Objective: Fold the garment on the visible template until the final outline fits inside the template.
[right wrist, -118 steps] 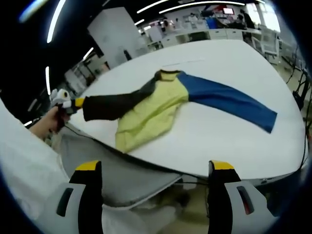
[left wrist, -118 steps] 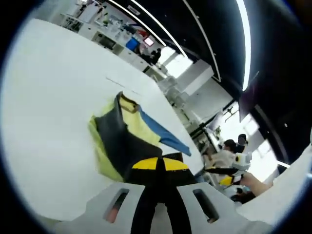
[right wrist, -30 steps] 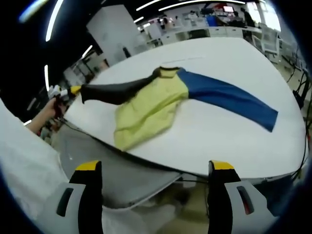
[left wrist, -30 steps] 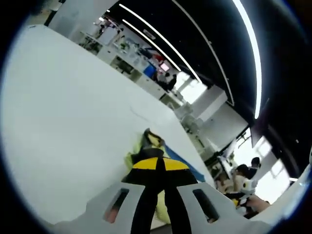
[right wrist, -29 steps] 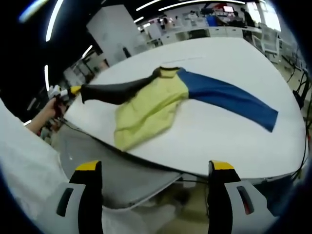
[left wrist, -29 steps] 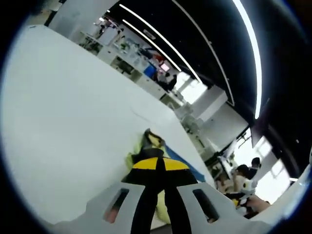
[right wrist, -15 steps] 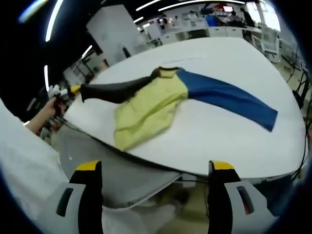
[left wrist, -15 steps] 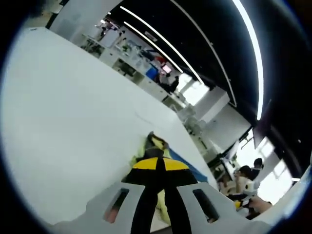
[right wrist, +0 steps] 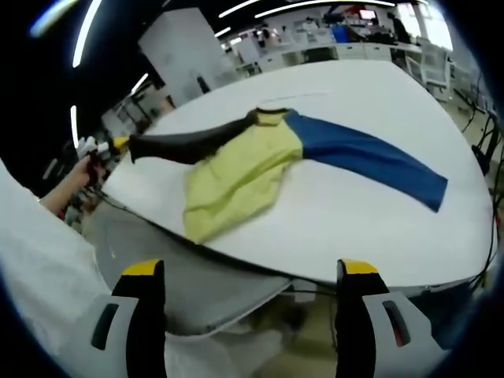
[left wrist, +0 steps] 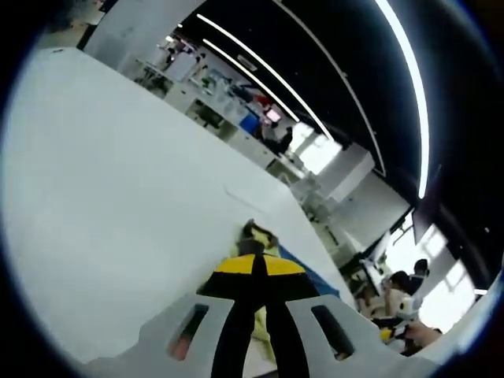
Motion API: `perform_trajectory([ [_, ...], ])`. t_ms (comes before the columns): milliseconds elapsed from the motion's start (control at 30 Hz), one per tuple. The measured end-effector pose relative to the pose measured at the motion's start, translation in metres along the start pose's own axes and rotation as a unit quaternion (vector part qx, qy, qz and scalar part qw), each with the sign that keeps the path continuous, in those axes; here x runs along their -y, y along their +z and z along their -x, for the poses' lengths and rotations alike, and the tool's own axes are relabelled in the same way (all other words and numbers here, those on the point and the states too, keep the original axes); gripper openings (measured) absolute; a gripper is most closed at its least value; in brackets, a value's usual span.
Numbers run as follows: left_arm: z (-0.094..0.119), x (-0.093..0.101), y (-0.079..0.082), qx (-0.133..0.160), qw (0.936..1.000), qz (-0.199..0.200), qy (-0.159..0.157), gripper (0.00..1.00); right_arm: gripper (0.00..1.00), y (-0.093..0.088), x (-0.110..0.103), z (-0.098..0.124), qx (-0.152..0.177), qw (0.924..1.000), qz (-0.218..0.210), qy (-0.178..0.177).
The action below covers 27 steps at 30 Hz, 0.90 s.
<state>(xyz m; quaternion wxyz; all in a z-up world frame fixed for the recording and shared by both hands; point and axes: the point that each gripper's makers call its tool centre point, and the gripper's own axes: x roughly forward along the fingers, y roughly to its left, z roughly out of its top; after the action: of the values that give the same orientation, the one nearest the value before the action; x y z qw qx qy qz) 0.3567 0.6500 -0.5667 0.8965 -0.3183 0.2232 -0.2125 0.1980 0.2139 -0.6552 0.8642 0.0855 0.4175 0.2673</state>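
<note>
A garment lies on the white table: yellow body, blue sleeve stretched right, black sleeve stretched left past the table edge. My left gripper, in a person's hand, is shut on the black sleeve's end. In the left gripper view its jaws stand together, with the collar and a strip of blue sleeve just beyond them. My right gripper hangs open off the near table edge, holding nothing. A faint thin line marks the table behind the collar.
A person's white sleeve fills the lower left of the right gripper view. Grey floor lies below the table edge. Desks, screens and people stand far behind the table. Bare table surface spreads left of the garment.
Since 3.9 s ago the black sleeve has been drawn off the yellow body and stretched out to the left. The left gripper view has tilted upward. The right gripper has stayed put.
</note>
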Motion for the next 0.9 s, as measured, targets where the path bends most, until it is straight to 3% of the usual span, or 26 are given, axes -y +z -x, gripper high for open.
perform_trajectory([
  [900, -0.002, -0.035, 0.031, 0.01, 0.9997, -0.011, 0.02, 0.0, 0.9, -0.004, -0.002, 0.004, 0.001, 0.9999, -0.004, -0.01],
])
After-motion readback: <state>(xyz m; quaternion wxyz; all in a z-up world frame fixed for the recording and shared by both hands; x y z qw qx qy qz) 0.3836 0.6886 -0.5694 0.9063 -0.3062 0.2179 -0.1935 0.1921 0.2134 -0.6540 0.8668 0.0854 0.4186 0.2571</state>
